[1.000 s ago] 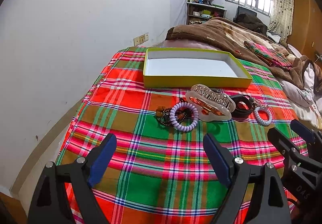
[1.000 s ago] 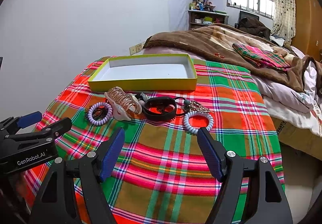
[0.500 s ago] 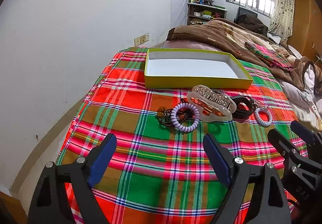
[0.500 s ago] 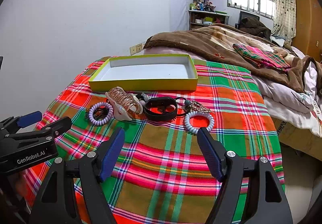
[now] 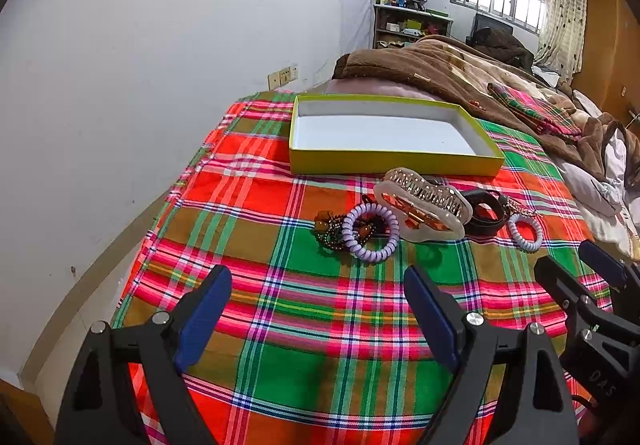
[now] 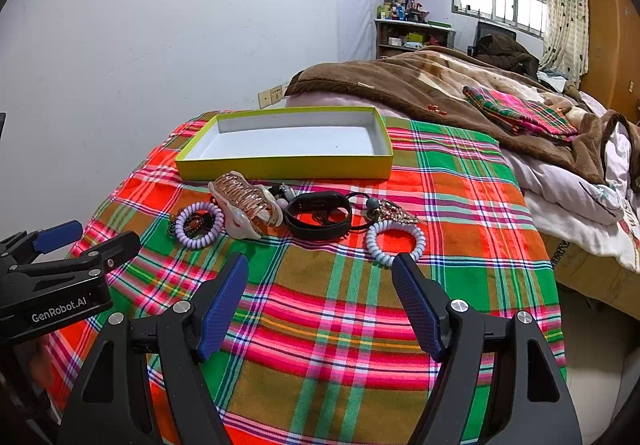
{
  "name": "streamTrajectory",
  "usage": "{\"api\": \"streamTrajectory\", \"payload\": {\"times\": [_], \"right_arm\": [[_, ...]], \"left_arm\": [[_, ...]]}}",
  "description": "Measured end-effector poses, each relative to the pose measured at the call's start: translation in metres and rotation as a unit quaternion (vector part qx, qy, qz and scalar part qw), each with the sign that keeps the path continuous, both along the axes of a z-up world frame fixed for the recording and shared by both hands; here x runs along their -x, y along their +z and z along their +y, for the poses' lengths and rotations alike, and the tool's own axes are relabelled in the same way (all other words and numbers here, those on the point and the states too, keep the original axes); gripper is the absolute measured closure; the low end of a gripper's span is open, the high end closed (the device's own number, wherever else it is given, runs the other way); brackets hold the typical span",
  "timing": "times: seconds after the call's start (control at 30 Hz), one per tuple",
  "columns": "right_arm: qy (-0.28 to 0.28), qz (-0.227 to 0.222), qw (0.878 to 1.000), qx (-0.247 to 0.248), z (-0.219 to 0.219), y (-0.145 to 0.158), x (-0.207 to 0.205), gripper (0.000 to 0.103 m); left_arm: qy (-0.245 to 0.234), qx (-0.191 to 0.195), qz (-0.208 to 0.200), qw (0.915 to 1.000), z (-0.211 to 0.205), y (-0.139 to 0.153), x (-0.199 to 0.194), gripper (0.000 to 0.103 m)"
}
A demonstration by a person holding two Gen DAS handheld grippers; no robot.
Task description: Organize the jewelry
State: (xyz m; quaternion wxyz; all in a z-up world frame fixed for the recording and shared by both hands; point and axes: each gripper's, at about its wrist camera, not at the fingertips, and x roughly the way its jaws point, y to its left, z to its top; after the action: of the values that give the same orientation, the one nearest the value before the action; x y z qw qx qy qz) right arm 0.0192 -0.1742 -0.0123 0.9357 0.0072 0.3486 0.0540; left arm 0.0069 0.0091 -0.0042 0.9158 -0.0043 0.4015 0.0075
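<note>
A row of jewelry lies on a plaid cloth: a purple coil hair tie (image 5: 370, 232) over dark beads (image 5: 328, 235), a large pearly hair claw (image 5: 424, 205), a black band (image 5: 486, 211), a pale coil tie (image 5: 525, 231). The same row shows in the right wrist view: purple tie (image 6: 199, 225), claw (image 6: 248, 205), black band (image 6: 319, 214), pale tie (image 6: 395, 238), gold brooch (image 6: 394, 210). A shallow yellow-green box (image 5: 394, 163) sits empty behind them, seen too in the right wrist view (image 6: 280, 167). My left gripper (image 5: 318, 307) and right gripper (image 6: 320, 297) are open, empty, short of the row.
The plaid cloth (image 6: 332, 325) covers the bed's end; a white wall (image 5: 120, 85) runs close on the left. A brown blanket (image 6: 420, 85) and folded plaid cloth (image 6: 520, 113) lie behind the box. The bed edge drops off at right.
Both grippers have drifted slightly; the jewelry and box sit a little lower in the views. Nothing was taken hold of or moved.
</note>
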Motion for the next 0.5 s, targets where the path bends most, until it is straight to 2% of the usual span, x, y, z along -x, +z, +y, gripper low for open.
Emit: {"api": "streamTrajectory", "payload": {"times": [0.23, 0.4, 0.5], "right_arm": [[0.025, -0.006, 1.000, 0.002, 0.001, -0.002, -0.006, 0.029], [0.060, -0.004, 0.998, -0.007, 0.001, -0.002, -0.024, 0.029], [0.106, -0.003, 0.994, -0.004, 0.007, 0.000, -0.037, 0.029]], "left_arm": [[-0.024, 0.045, 0.022, 0.9985, 0.008, -0.011, -0.004, 0.014], [-0.036, 0.043, 0.020, 0.9983, 0.015, -0.013, -0.008, 0.014], [-0.034, 0.041, 0.035, 0.9980, 0.023, -0.016, -0.015, 0.018]]}}
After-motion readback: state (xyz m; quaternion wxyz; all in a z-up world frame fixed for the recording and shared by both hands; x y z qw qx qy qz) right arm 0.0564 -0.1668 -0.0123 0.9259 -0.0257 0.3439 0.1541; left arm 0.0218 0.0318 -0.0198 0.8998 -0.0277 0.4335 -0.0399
